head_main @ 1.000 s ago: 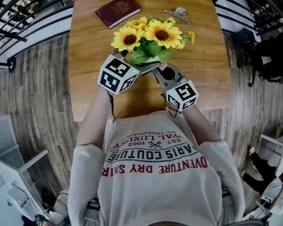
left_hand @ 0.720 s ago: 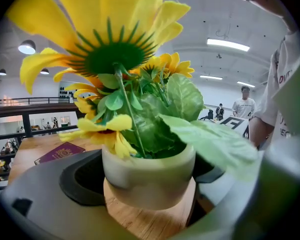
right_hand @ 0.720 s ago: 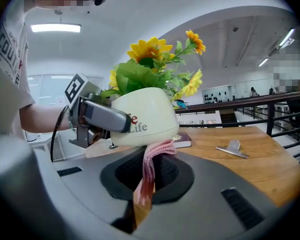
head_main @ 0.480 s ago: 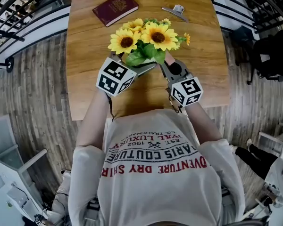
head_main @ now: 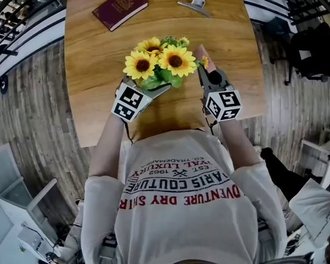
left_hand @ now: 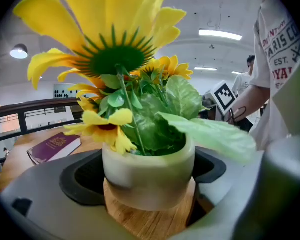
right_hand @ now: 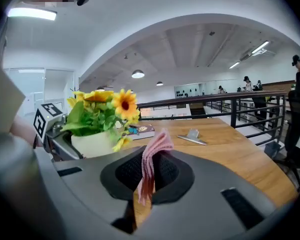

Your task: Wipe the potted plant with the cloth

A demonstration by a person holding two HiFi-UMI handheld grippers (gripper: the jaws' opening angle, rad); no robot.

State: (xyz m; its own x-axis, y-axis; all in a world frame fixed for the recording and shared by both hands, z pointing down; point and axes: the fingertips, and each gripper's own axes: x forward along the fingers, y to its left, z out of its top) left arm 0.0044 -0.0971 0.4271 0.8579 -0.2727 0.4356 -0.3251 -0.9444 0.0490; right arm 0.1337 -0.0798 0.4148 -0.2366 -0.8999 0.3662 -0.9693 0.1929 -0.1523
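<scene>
Left gripper (head_main: 155, 88) clamps the plant's pot (left_hand: 149, 170) near the table's (head_main: 93, 65) near edge. Right gripper (right_hand: 149, 180) pinches the cloth (right_hand: 153, 156) just right of the flowers (head_main: 159, 62).

The left gripper (left_hand: 149, 185) squeezes the white pot of the potted plant (left_hand: 151, 126) between its jaws. A dark red book (left_hand: 54, 147) lies on the wooden table (left_hand: 145, 222) behind.

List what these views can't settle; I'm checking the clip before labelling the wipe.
- Head view: pot hidden beneath the sunflowers.
- Head view: cloth mostly behind the right gripper.
- Book cover print: too small or blurred in every view.
- Metal object: too small to identify.
</scene>
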